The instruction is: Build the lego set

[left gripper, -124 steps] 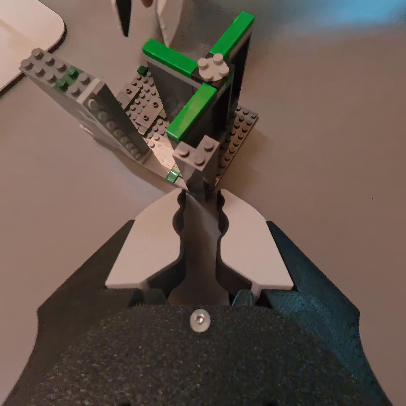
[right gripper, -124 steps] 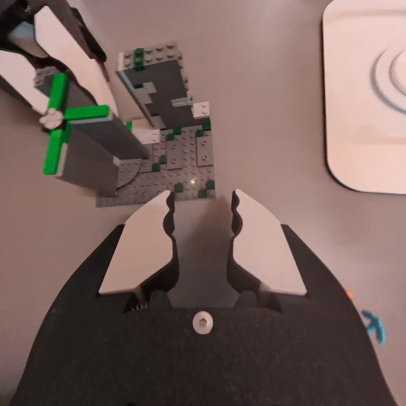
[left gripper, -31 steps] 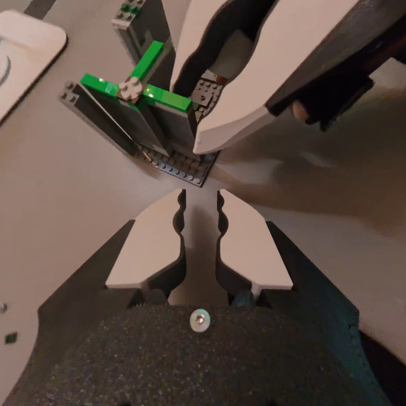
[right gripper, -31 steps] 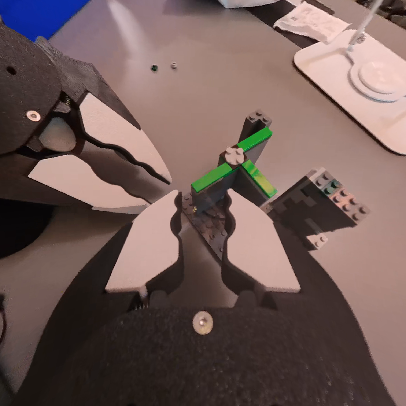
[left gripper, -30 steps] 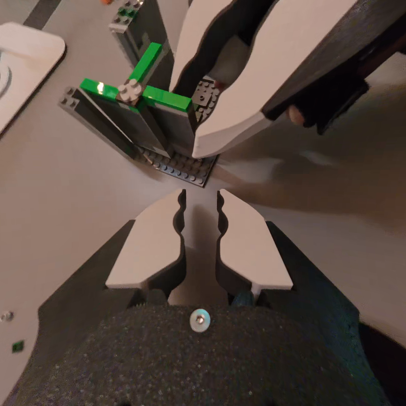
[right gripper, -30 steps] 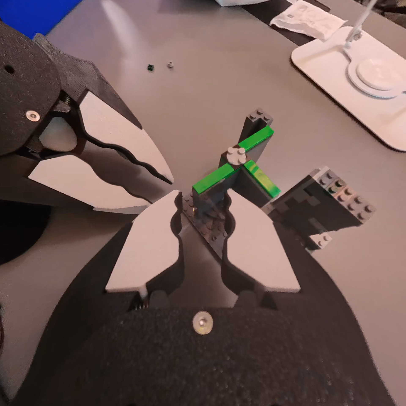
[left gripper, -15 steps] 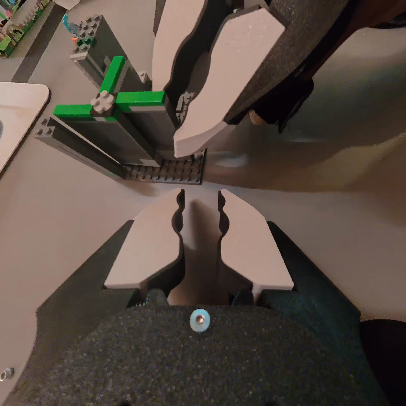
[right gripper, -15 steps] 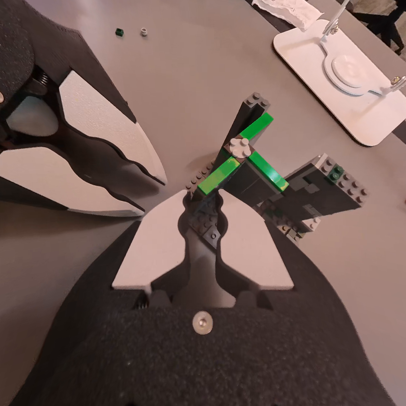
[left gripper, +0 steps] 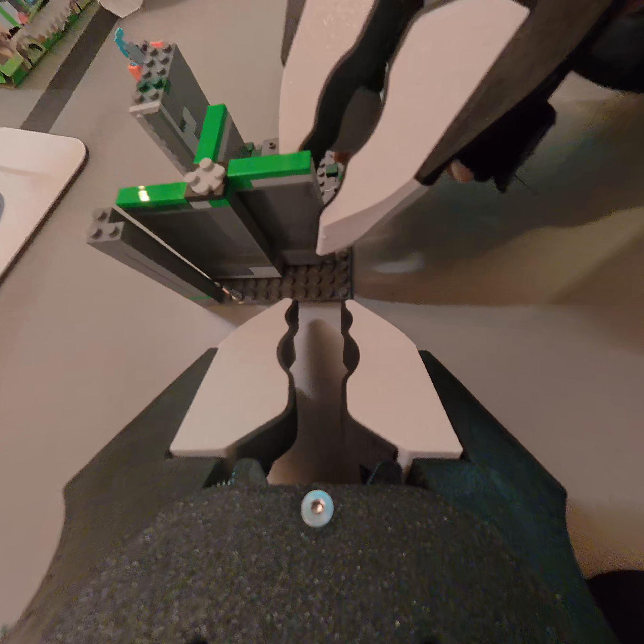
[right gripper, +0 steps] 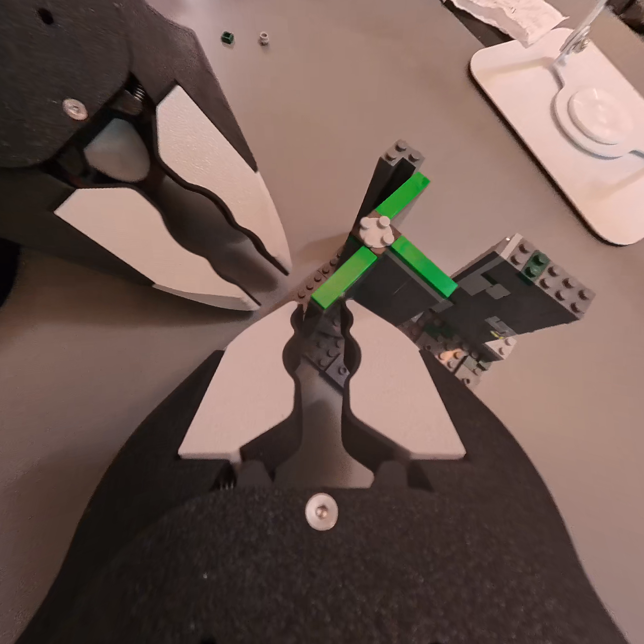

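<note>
We count three green tiles (right gripper: 348,280) on one dark build (right gripper: 393,289), two loose studs (right gripper: 245,37) far on the desk (right gripper: 348,87), left hand-held gripper (left gripper: 319,306) slightly apart near the baseplate (left gripper: 310,282), right hand-held gripper (right gripper: 322,308) clamped on it.

A grey table (right gripper: 348,104) carries everything. On it, a white rounded base plate (right gripper: 543,115) lies toward the far right edge of the right wrist view, with a raised round disc (right gripper: 599,118) on top and a thin metal stem (right gripper: 575,38) rising from it. Just beyond the plate sits a crumpled white paper (right gripper: 505,10). Well off the plate in the left wrist view, colourful printed boxes, possibly packaging (left gripper: 31,38), stand past a dark stripe (left gripper: 69,73).
</note>
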A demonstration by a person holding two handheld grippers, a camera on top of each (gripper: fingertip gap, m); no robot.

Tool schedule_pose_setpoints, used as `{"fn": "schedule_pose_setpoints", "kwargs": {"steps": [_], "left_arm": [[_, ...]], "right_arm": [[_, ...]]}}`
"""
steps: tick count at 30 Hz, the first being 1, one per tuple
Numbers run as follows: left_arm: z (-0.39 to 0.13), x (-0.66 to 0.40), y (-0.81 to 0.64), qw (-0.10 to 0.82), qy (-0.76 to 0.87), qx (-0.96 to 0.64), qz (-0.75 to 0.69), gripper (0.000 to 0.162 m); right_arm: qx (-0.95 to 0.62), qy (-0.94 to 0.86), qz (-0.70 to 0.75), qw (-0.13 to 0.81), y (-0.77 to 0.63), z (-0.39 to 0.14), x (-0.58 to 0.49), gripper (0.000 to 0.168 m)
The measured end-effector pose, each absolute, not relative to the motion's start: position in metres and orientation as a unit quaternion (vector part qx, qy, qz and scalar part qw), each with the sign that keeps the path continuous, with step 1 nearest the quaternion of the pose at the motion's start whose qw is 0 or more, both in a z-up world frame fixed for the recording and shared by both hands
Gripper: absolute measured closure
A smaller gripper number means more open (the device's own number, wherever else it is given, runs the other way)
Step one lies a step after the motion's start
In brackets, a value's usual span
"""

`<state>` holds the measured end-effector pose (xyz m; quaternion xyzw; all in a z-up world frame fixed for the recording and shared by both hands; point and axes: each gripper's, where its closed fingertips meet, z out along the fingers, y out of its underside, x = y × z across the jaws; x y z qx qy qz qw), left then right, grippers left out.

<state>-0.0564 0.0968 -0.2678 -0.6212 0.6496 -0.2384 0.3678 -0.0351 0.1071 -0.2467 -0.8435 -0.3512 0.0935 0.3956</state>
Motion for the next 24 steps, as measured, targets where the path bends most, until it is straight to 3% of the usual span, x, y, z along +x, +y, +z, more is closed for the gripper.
{"fn": "schedule_pose_setpoints", "kwargs": {"steps": [10, 22, 23, 24], "left_arm": [[-0.276, -0.034, 0.092, 0.291, 0.644, -0.656, -0.264, 0.141], [-0.277, -0.034, 0.093, 0.287, 0.650, -0.659, -0.247, 0.142], [-0.277, -0.034, 0.091, 0.287, 0.653, -0.654, -0.251, 0.147], [-0.278, -0.033, 0.086, 0.282, 0.656, -0.650, -0.261, 0.162]], "right_arm": [[-0.843, -0.339, 0.161, 0.385, 0.106, -0.245, -0.035, 0.148], [-0.835, -0.358, 0.170, 0.381, 0.105, -0.245, -0.034, 0.150], [-0.834, -0.361, 0.171, 0.380, 0.105, -0.245, -0.034, 0.149], [-0.833, -0.365, 0.170, 0.378, 0.105, -0.245, -0.034, 0.152]]}}
